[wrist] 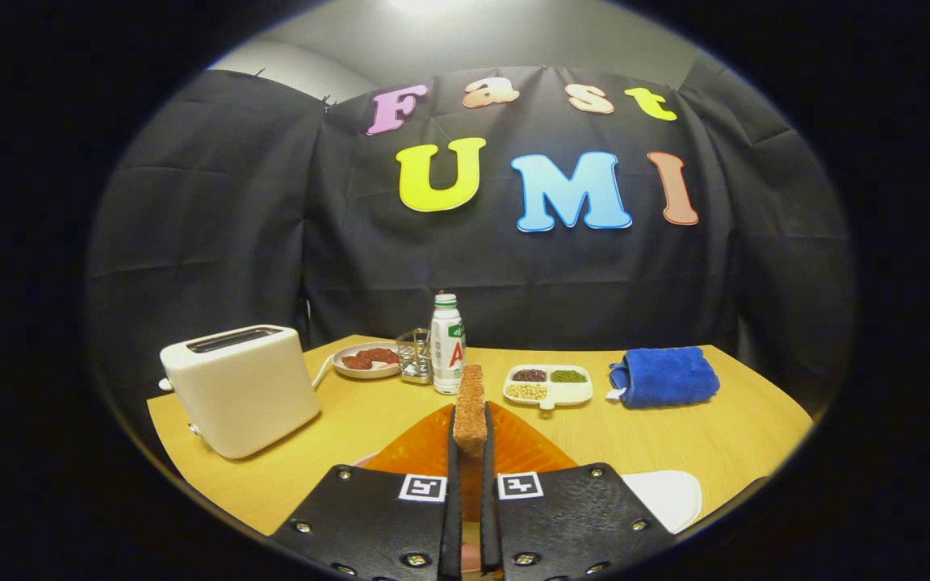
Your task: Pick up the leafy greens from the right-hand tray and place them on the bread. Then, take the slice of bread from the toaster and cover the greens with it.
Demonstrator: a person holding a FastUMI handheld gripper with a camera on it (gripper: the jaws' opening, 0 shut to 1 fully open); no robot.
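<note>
Upright, bread slice between jaws

Claw clamps a bread slice upright, edge-on, above an orange plate. Toaster ahead-left on the desk. Beyond: bottle, divided dish, blue towel.

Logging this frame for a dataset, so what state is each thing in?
gripper: jaws shut on the bread slice
bread slice: held upright on edge, over the orange plate
toaster: slot looks empty
bottle: upright, capped
blue towel: folded
divided dish: three compartments filled
</note>
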